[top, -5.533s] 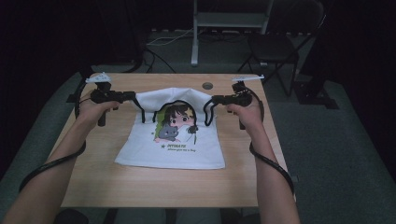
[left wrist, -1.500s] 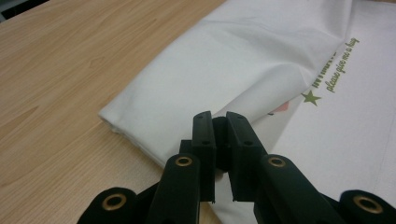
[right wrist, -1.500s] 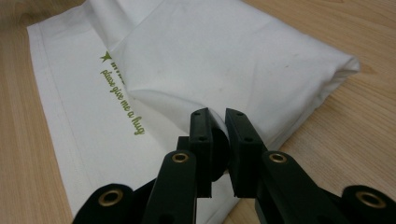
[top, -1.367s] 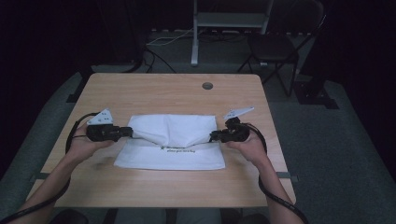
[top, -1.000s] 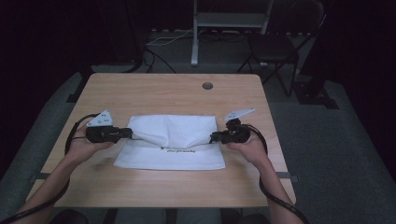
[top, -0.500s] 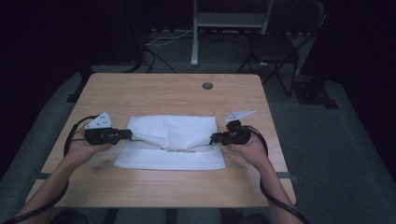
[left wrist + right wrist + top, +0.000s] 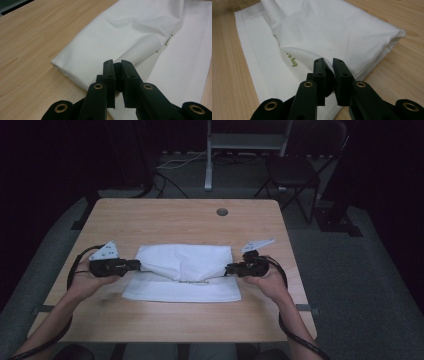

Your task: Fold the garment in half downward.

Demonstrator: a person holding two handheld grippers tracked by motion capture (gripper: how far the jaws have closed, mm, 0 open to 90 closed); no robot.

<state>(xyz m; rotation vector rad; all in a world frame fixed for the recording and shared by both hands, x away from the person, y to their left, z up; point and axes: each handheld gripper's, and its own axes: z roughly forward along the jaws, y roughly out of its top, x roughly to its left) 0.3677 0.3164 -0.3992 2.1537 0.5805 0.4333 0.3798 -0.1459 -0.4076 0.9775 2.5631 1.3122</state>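
At mid-frame in the high view, the left gripper (image 7: 136, 265) and right gripper (image 7: 229, 269) each stand clamped on the white T-shirt (image 7: 184, 262), pinching the folded-over layer at its 2 side edges, apparently to lay it evenly toward the hem on the wooden table (image 7: 175, 222).

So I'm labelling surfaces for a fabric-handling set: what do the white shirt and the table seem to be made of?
The white shirt looks like soft matte knit, probably cotton: it creases, drapes in folds and shows a stitched hem. The table looks like light wood or wood-look laminate with a smooth, low-sheen finish; grain lines run across it, but which of the two cannot be told.
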